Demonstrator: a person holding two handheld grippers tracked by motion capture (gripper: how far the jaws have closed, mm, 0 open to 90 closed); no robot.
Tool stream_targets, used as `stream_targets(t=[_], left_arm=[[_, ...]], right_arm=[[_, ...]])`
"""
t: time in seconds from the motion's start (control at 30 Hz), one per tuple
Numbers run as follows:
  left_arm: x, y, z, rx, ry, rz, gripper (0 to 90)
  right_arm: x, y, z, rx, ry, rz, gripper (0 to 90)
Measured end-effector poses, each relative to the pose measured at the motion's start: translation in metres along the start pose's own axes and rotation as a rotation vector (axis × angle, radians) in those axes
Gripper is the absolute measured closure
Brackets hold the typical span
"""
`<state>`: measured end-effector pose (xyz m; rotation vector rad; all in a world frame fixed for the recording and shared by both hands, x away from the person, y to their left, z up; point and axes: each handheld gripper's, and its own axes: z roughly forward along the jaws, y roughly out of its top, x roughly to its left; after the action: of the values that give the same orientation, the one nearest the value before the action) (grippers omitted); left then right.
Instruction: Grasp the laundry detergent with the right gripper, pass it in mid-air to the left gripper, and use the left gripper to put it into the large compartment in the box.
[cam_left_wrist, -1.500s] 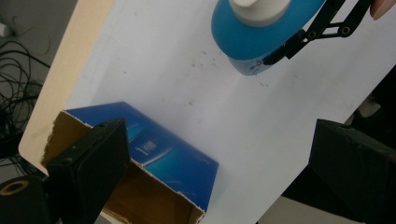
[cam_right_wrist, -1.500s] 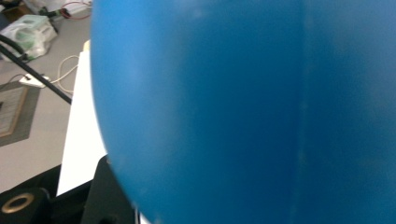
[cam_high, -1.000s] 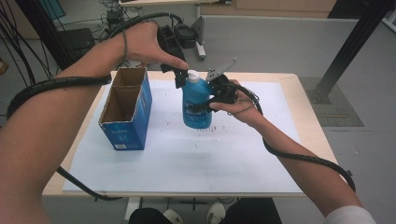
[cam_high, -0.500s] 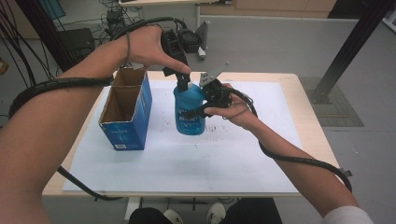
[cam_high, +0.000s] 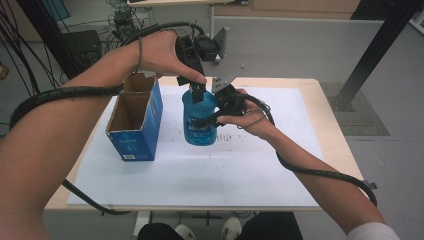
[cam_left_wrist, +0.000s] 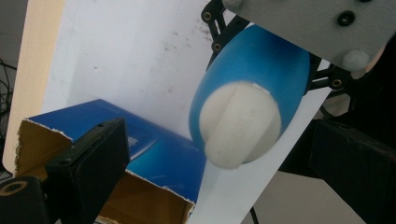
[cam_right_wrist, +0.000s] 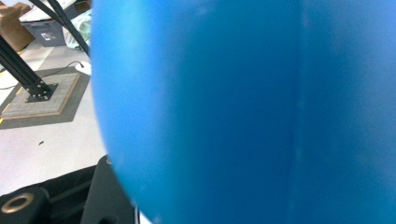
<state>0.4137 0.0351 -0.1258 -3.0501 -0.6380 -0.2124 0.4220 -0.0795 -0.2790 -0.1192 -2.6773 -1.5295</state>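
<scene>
A blue bottle (cam_high: 200, 122) with a white cap (cam_left_wrist: 240, 126) stands upright over the white sheet, just right of an open blue cardboard box (cam_high: 135, 135). My right gripper (cam_high: 220, 107) comes in from the right and is shut on the bottle's body (cam_right_wrist: 257, 112); one black finger (cam_right_wrist: 100, 191) shows under it. My left gripper (cam_high: 196, 92) points down over the bottle's top. In the left gripper view its jaws (cam_left_wrist: 217, 140) stand wide on either side of the cap, apart from it. Whether the bottle's base touches the sheet is hidden.
A white sheet (cam_high: 225, 170) covers most of the wooden table (cam_high: 330, 125). The box (cam_left_wrist: 154, 158) has torn flaps and an open top. Cables trail from both grippers across the table's front and right. A black post stands on the floor at the far right (cam_high: 370, 55).
The bottle has shifted a little left, toward the box, with the right gripper still on it. The left gripper has come down over the cap, which showed white a second ago.
</scene>
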Motion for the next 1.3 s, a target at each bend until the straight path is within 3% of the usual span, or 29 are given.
stream_targets(t=[0.9,1.3], left_arm=[[-0.004,-0.001,0.016,-0.009,-0.094,0.051,5.5],[-0.009,0.003,0.022,0.007,-0.107,0.084,5.7]], right_arm=[[0.008,0.005,-0.005,0.014,0.058,-0.058,44.1],[0.009,0.007,-0.009,-0.003,0.073,-0.079,44.2]])
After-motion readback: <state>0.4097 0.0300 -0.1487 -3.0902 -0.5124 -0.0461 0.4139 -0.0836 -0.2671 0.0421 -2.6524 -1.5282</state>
